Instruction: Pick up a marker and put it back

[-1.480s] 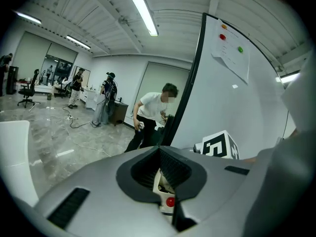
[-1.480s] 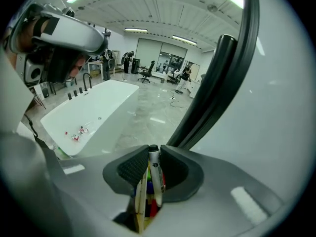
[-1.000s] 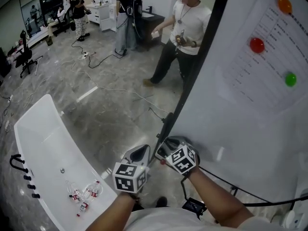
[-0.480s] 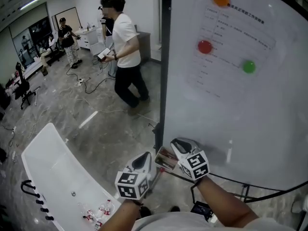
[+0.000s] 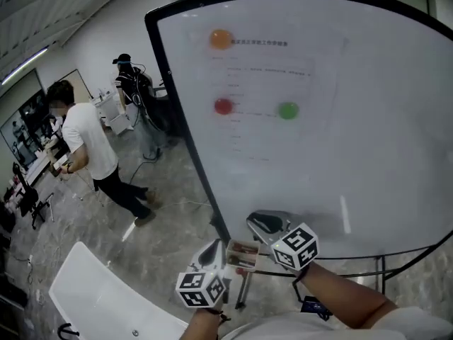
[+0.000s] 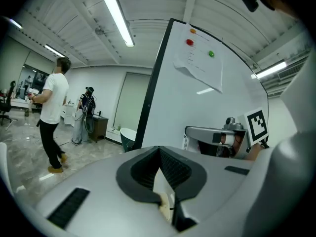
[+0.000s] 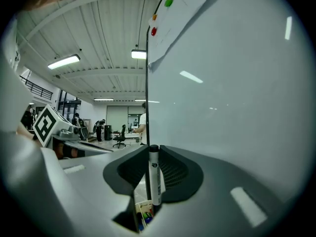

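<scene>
A white marker with a black cap (image 7: 154,174) stands upright between the jaws of my right gripper (image 7: 154,168), which is shut on it. Just below it lies an open box of markers (image 7: 144,214). In the head view that box (image 5: 241,255) sits at the lower left corner of the whiteboard (image 5: 368,119), between my right gripper (image 5: 263,223) and my left gripper (image 5: 212,255). The marker itself is hidden there. My left gripper (image 6: 160,153) has its jaws closed together with nothing held.
A paper sheet (image 5: 265,83) hangs on the whiteboard under orange (image 5: 221,39), red (image 5: 224,106) and green (image 5: 287,110) magnets. A person in a white shirt (image 5: 88,147) walks on the left. A white table (image 5: 92,299) stands at lower left.
The head view has swung right and up, so the whiteboard now fills it. The person in white has walked away to the left. Both grippers stay by the marker box.
</scene>
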Demonstrator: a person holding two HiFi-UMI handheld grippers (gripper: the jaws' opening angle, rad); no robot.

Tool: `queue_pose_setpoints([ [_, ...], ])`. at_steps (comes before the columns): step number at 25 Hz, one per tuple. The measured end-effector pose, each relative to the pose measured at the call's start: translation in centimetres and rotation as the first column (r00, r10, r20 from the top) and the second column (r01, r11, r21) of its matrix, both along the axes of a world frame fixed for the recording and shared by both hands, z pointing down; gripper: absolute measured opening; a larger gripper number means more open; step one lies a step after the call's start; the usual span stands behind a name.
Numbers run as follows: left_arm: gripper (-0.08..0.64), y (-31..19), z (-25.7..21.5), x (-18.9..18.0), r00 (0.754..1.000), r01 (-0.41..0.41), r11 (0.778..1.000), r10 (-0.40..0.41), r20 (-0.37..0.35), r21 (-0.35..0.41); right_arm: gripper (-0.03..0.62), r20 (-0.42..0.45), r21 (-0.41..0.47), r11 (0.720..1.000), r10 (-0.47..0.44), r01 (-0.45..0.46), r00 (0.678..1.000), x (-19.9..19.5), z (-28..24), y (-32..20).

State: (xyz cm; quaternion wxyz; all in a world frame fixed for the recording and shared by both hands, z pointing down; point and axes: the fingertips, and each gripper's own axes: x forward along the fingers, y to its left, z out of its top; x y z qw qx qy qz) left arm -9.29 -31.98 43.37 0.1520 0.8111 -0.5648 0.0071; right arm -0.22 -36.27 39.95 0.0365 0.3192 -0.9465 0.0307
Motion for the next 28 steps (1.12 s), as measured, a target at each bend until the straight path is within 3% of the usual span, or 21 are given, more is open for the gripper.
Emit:
queue_pose_setpoints([
  [19, 0.005, -0.5, -0.8, 1.3, 0.999, -0.045, 0.998, 0.044, 0.017, 0.043, 0.067, 0.010, 0.024, 1.000, -0.007, 0.007, 1.000, -0.2, -1.9, 0.5],
  [28, 0.005, -0.5, -0.2, -0.3, 1.000, -0.014, 0.999, 0.015, -0.004, 0.031, 0.067, -0.056, 0.022, 0.998, -0.053, 0.054, 0.997, -2.1, -0.1, 0.6],
])
